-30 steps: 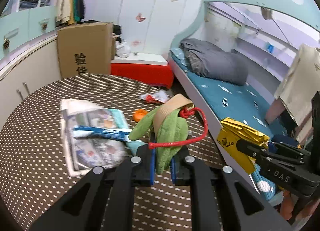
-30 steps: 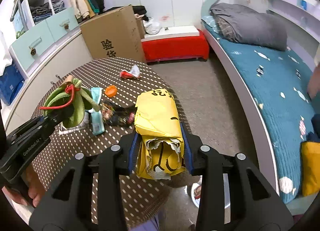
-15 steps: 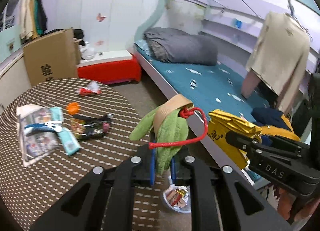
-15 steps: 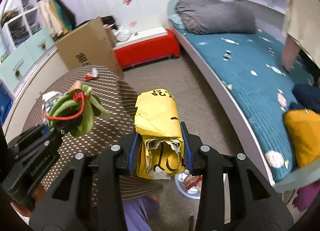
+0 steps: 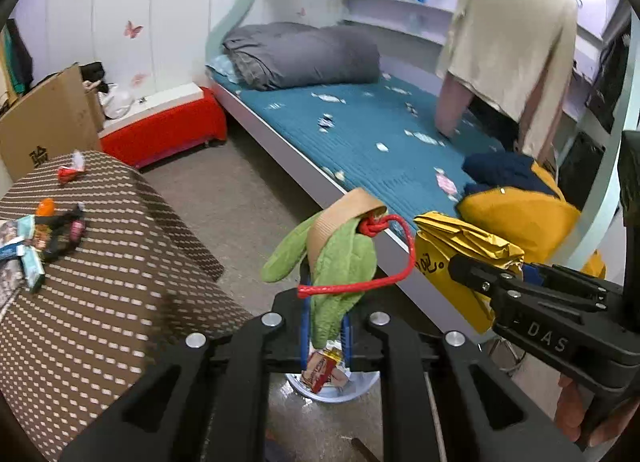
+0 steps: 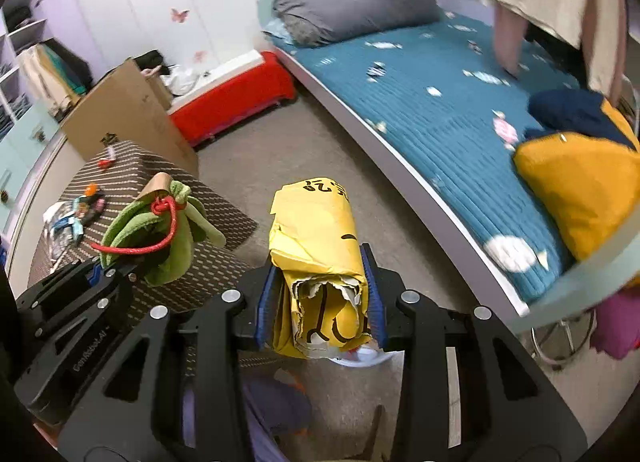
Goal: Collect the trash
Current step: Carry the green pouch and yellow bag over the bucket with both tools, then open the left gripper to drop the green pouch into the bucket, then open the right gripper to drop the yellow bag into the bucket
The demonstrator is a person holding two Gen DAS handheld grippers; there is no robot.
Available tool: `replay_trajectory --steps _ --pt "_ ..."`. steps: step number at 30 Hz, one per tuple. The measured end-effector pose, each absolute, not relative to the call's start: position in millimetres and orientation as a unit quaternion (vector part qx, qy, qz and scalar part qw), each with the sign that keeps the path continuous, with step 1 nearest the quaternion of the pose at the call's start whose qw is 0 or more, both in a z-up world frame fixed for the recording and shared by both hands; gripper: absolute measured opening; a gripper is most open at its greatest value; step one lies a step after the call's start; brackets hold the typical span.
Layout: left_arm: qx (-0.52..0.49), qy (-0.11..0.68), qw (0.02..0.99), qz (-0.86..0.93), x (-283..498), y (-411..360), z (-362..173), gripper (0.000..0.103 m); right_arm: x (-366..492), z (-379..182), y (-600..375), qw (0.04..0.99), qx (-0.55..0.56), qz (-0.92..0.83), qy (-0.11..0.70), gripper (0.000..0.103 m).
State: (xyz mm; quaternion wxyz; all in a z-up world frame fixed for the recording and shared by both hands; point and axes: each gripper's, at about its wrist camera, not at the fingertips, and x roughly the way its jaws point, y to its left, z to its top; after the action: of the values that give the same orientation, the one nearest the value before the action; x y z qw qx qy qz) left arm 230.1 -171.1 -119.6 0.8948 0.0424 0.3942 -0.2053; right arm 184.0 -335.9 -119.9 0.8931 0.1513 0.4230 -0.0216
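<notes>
My left gripper (image 5: 325,328) is shut on a green cloth bundle (image 5: 340,266) tied with a red cord and a tan band; it also shows in the right wrist view (image 6: 160,230). My right gripper (image 6: 320,310) is shut on a crumpled yellow paper bag (image 6: 316,246), also seen in the left wrist view (image 5: 452,254). Both are held over the floor, above a white trash bin (image 5: 332,378) with wrappers in it. The bin's rim (image 6: 366,356) peeks out under the yellow bag.
A round table with a brown dotted cloth (image 5: 100,262) stands at left, with wrappers and papers (image 5: 44,234) on it. A bed with a teal cover (image 5: 380,142) runs along the right. A red bench (image 5: 168,130) and a cardboard box (image 5: 44,118) stand behind.
Both grippers have swung right, away from the table and over the floor, each with its load. The trash bin now sits directly below them.
</notes>
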Motion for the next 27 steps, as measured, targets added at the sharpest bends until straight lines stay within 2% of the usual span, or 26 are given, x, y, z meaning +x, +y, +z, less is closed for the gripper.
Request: replay_trajectory --steps 12,15,17,18,27 --pt "0.086 0.451 0.863 -0.211 235.1 -220.4 -183.8 0.012 162.4 -179.2 -385.4 0.860 0.182 -0.078 0.470 0.037" --pt "0.094 0.461 0.856 -0.213 237.3 -228.5 -197.5 0.021 159.5 -192.5 -392.1 0.852 0.188 -0.086 0.481 0.037" --pt "0.103 0.464 0.853 -0.218 239.5 -233.2 -204.1 0.058 158.5 -199.6 -394.5 0.847 0.193 -0.089 0.488 0.037" --pt "0.106 0.461 0.854 -0.216 239.7 -234.6 -205.2 0.061 158.1 -203.2 -395.8 0.844 0.196 -0.090 0.491 0.037" --pt "0.101 0.474 0.858 -0.172 251.9 -197.4 -209.7 0.061 171.8 -215.3 -382.4 0.838 0.193 -0.079 0.504 0.037"
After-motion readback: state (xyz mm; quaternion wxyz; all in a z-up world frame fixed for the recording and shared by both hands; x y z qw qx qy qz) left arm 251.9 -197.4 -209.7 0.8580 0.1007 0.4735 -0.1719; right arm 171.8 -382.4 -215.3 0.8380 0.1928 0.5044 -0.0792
